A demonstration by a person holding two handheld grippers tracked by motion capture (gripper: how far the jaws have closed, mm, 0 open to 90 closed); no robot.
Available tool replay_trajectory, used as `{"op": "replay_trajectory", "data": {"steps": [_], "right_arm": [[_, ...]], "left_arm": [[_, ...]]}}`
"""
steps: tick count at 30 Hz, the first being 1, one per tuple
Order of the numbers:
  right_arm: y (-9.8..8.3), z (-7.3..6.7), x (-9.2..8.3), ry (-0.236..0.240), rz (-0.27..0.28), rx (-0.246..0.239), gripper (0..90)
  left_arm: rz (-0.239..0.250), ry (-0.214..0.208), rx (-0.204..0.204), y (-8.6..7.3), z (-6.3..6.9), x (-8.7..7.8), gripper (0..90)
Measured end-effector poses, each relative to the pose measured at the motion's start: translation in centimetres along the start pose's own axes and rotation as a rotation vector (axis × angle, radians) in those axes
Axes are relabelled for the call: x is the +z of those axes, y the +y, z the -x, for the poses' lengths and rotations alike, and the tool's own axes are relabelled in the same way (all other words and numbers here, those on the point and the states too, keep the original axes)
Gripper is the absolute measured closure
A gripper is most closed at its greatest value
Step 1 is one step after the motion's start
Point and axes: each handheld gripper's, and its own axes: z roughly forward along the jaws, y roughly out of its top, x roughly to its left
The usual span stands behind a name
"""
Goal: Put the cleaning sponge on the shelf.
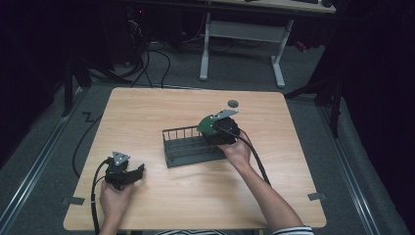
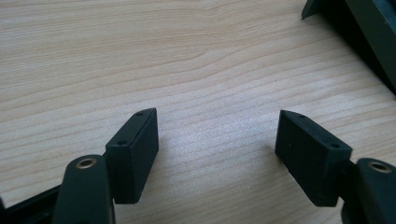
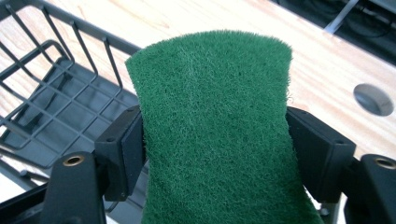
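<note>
I hold a green pad [image 3: 215, 135] in my right gripper [image 1: 221, 128]. In the right gripper view, the 2 black jaws press on its 2 sides near the middle of the frame. The pad pinches in a bit where they squeeze, so I think it is soft. The jaws are closed just as far as the pad lets them. The pad stands up between them, so its top end sticks out past the tips. I think that helps me see where it will go.

In the high view, the pad is near the middle of the frame, over the right end of the rack [image 1: 188, 145]. The rack is a dark wire basket with a flat floor. In the right gripper view, it sits at the left and lower left, below and behind the pad. I cannot tell if the pad touches the rack's rim. I guess the pad is going in or coming out. I cannot say which.

My left gripper [image 1: 125, 172] is at the lower left of the high view, well apart from the rack. Its jaws are wide open and hold nothing. In the left gripper view, I see bare wood of the table [image 2: 187, 70] between them. A dark corner of the rack shows at the upper right. I think this hand is just waiting out of the way.

A small grey round spot [image 1: 233, 103] sits on the table past the rack.
</note>
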Motion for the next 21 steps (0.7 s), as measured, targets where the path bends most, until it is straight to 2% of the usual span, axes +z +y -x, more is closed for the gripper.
{"op": "replay_trajectory", "data": {"steps": [5, 14, 21], "right_arm": [[-0.62, -0.22, 0.65, -0.002, -0.027, -0.01, 28.1], [-0.57, 0.24, 0.41, 0.04, -0.051, 0.018, 28.2], [-0.63, 0.62, 0.07, 0.061, -0.033, 0.02, 24.1]], "left_arm": [[0.002, -0.005, -0.004, 0.01, -0.07, 0.0, 30.8], [0.001, -0.004, -0.004, 0.01, -0.06, 0.0, 30.7], [0.002, -0.004, -0.004, 0.01, -0.06, 0.0, 30.7]]}}
